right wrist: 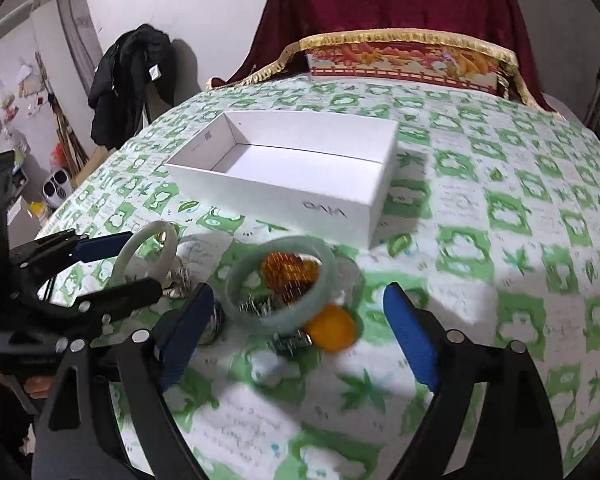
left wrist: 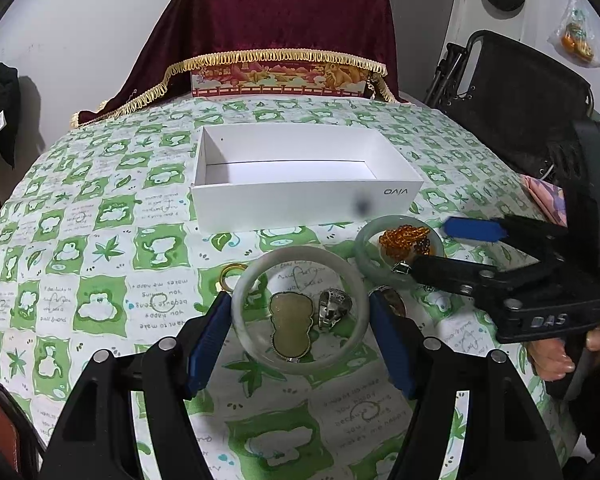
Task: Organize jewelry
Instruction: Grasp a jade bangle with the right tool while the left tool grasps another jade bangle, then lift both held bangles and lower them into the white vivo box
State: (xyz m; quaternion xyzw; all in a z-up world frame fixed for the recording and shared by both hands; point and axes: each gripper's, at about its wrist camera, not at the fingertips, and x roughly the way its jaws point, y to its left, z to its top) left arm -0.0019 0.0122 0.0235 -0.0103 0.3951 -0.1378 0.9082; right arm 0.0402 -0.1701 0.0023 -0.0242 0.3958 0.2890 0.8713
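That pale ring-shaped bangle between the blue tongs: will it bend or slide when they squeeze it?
The pale bangle looks like polished stone, so probably rigid, not floppy. Its glossy rounded rim may slip against the left tongs, which flank it without clearly pressing. Lying flat on the tablecloth, it shouldn't roll, but dropped it could chip.

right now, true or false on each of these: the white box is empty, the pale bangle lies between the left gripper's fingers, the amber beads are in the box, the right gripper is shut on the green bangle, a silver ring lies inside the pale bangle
1. The white box is empty: true.
2. The pale bangle lies between the left gripper's fingers: true; whether the pads touch it is unclear.
3. The amber beads are in the box: false; they lie on the cloth inside the green bangle.
4. The right gripper is shut on the green bangle: false; its jaws stand open.
5. A silver ring lies inside the pale bangle: true.
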